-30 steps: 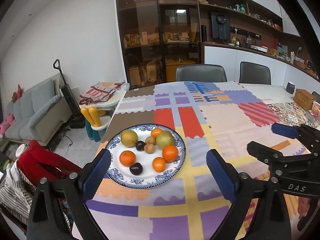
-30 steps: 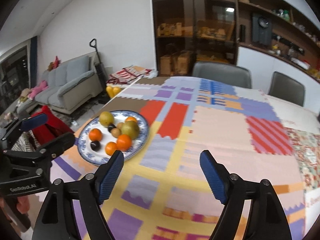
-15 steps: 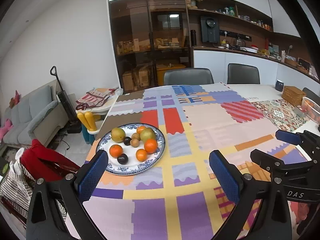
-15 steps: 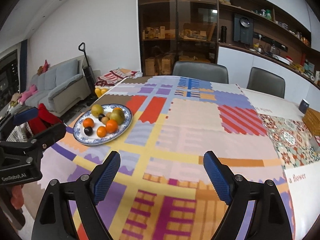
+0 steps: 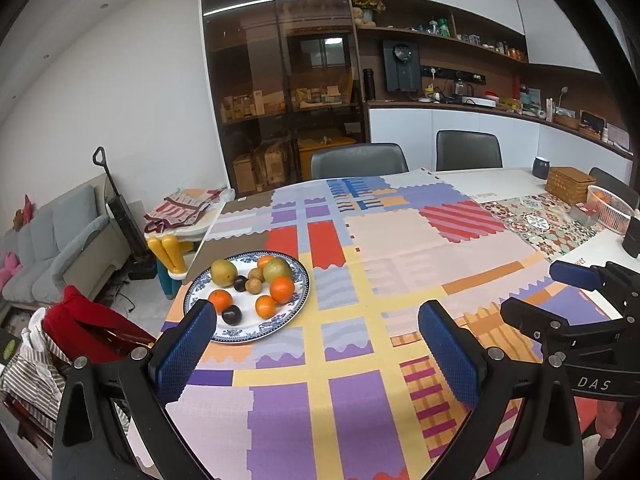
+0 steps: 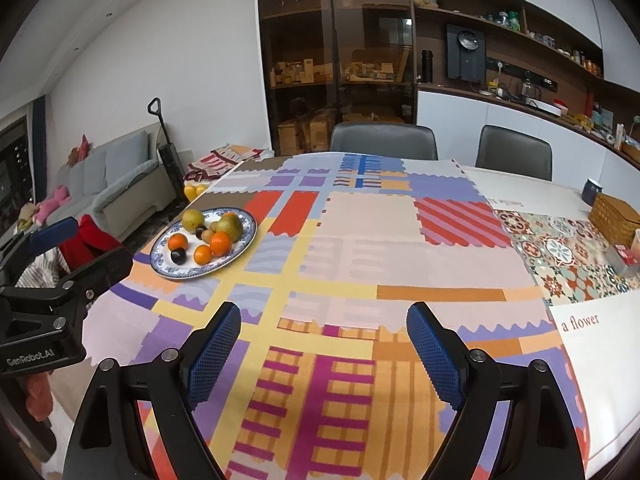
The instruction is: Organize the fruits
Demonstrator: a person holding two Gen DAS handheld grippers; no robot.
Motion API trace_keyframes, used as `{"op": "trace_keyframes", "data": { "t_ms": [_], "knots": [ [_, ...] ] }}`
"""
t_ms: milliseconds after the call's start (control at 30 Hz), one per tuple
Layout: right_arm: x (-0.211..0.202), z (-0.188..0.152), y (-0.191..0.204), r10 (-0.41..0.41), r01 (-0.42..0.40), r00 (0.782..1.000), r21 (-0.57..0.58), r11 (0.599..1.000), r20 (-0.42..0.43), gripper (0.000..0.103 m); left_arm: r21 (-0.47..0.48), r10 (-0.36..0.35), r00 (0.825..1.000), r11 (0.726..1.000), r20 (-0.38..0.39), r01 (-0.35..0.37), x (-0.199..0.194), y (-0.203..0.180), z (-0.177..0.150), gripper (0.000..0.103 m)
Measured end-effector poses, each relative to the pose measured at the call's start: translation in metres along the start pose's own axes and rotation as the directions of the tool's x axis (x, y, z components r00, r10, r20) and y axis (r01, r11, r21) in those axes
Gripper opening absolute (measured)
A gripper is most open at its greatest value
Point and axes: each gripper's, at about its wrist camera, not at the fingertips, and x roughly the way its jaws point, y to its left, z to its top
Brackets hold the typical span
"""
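Both sets of fingers are spread wide with nothing between them: my left gripper (image 5: 318, 344) hangs over the near edge of the table (image 5: 400, 248), my right gripper (image 6: 324, 344) beside it, well back from the fruit.

All the fruit sits together on the blue-patterned plate (image 5: 302, 286), which rests on the patchwork cloth (image 5: 360, 360) toward my left, nearer the left gripper than the right. I judge the plate to be ceramic, stiff and breakable, so I would leave it where it lies and lift the fruit off one by one.

Two yellow-green pears (image 5: 223, 272) are the biggest and likely the heaviest; smooth skin, so I would close across the widest part, gently. Four oranges (image 5: 282, 289) look firm with a dimpled peel that should grip well across the middle. Two dark plums (image 5: 231, 314) seem soft and slick, easy to bruise, wanting only a light pinch. Smallest are the brown round fruits (image 5: 254, 286) in the middle, touching their neighbours; those may roll when nudged.
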Motion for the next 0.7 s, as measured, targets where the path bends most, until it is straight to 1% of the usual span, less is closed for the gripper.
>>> {"op": "trace_keyframes", "data": {
  "t_ms": [167, 367, 700],
  "knots": [
    [-0.0075, -0.0006, -0.0026, -0.006, 0.006, 1.000, 0.003, 1.000, 0.013, 0.086, -0.001, 0.000, 1.000, 1.000, 0.008, 0.000, -0.0042, -0.0009, -0.0008, 0.103],
    [-0.0111, 0.0005, -0.0025, -0.012, 0.012, 1.000, -0.003, 1.000, 0.024, 0.086, -0.012, -0.025, 1.000, 1.000, 0.003, 0.025, -0.0047, 0.0007, -0.0026, 0.103],
    [-0.0110, 0.0009, -0.0023, -0.014, 0.014, 1.000, -0.006, 1.000, 0.025, 0.086, -0.015, -0.014, 1.000, 1.000, 0.012, 0.014, -0.0066, 0.0018, -0.0012, 0.103]
  ]
}}
